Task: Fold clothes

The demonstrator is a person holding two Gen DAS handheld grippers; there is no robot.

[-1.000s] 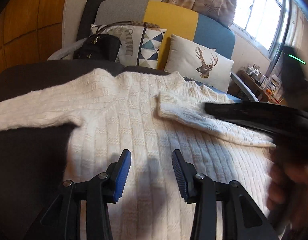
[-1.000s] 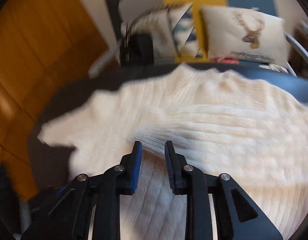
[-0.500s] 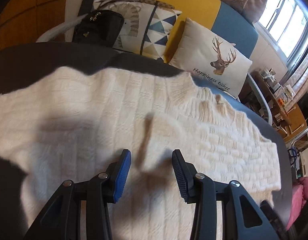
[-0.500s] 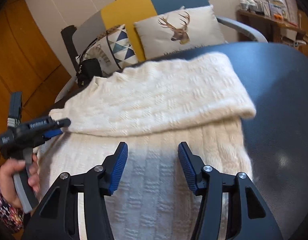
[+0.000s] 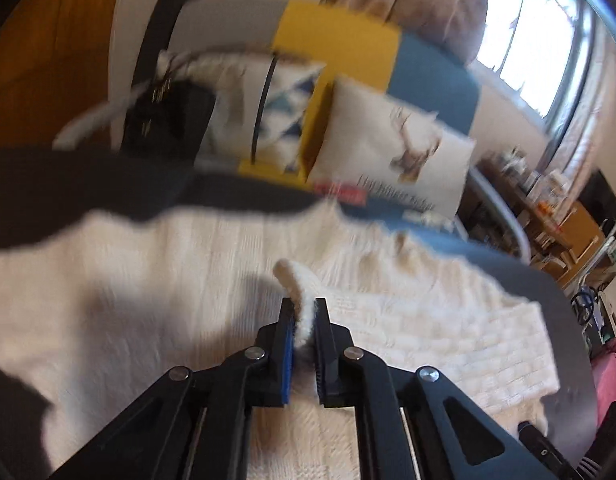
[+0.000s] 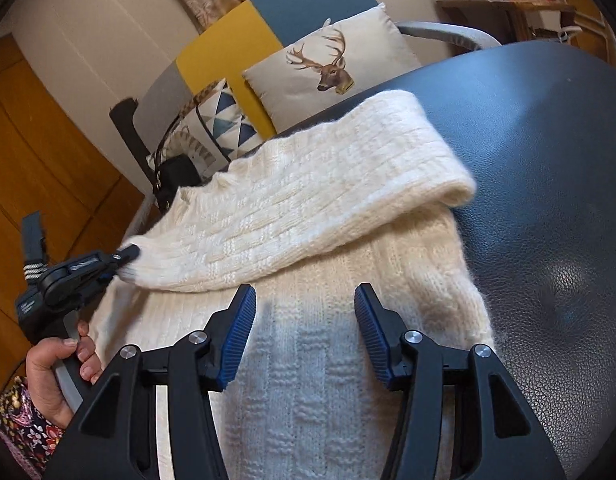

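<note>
A cream knitted sweater (image 6: 308,380) lies flat on the dark leather table (image 6: 548,160). One sleeve (image 6: 308,184) is folded across its body. My left gripper (image 5: 304,304) has its jaws closing on the cuff (image 5: 296,276) of that sleeve, and the pads pinch the knit between them. The right wrist view shows the left gripper (image 6: 126,256) at the cuff too, with a person's hand (image 6: 56,376) on its handle. Over the lower body of the sweater, my right gripper (image 6: 304,296) stands open with nothing between its fingers.
A sofa behind the table holds a deer cushion (image 6: 328,64), a triangle-patterned cushion (image 6: 224,120) and a black bag (image 5: 164,120). Cluttered shelves (image 5: 548,200) stand at the right near a window. Bare leather lies right of the sweater.
My left gripper went from open above the sweater to clamped on the sleeve cuff. The right gripper opened, let the sleeve go and drew back over the sweater's body.
</note>
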